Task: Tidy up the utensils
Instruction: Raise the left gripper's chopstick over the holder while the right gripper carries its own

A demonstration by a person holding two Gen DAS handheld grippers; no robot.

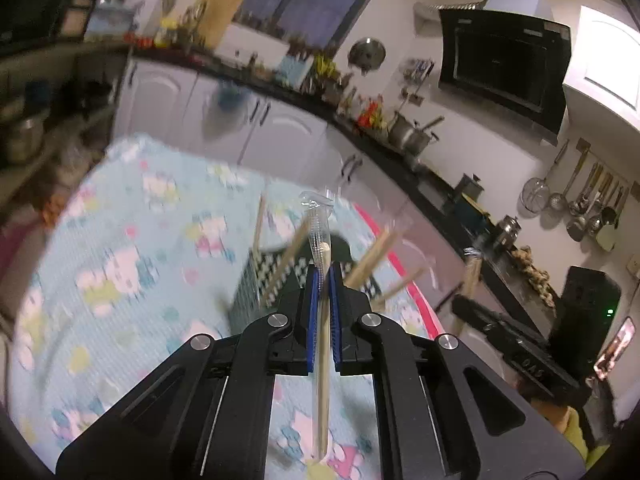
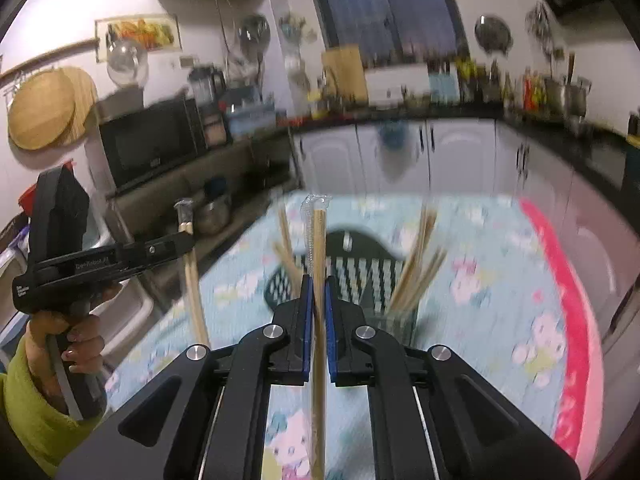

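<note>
Left wrist view: item one, a pair of wooden chopsticks in a clear plastic sleeve [image 1: 322, 280], upright and clamped between the blue pads of your left tongs [image 1: 323, 280], the sleeve's crimped top sticking out past the fingertips. Item two, just beyond those tongs, a dark latticed utensil holder [image 1: 260, 280] standing on the table [image 1: 120, 240], which wears a pale blue cartoon-print cloth with a pink edge; several bare chopsticks [image 1: 372, 258] lean out of the holder at angles. Item three, at the right edge of this view, your right tongs [image 1: 468, 276], seen from the side. Right wrist view: a second sleeved chopstick pair [image 2: 318, 248], likewise upright and pinched between the blue pads of your right tongs [image 2: 318, 292], with the same holder [image 2: 348, 276] directly behind it. At the left of this view, your left tongs [image 2: 187, 236] hold their sleeved chopsticks well clear of the holder, and your left hand [image 2: 76, 332] in a yellow-green sleeve grips the handle. Surroundings: white cabinets [image 2: 440, 152], a microwave [image 2: 148, 140], and hanging ladles [image 1: 580, 204].
</note>
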